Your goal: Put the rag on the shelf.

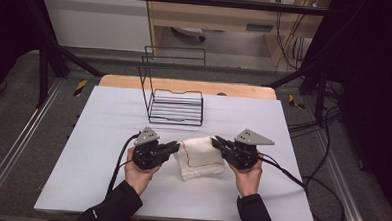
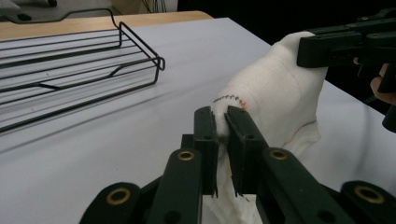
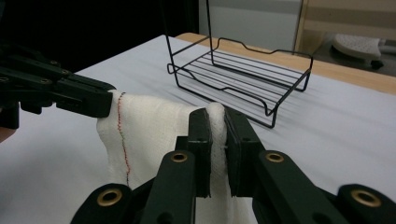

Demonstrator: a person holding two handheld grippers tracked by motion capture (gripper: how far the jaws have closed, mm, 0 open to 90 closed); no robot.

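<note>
A dim workshop floor surrounds the table point(image 1: 105, 186), whose top is covered in white. At its middle, near the person's edge, lies a small white folded cloth with a red stitched line point(image 1: 200, 158). The left hand-held gripper point(image 1: 171, 148) pinches the cloth's left corner and the right hand-held gripper point(image 1: 217, 143) pinches its right corner, jaws pressed onto fabric. This looks like a two-handed lift or fold under way. Next would probably be raising both corners evenly, perhaps toward the black wire rack point(image 1: 176, 107) beyond.
</note>
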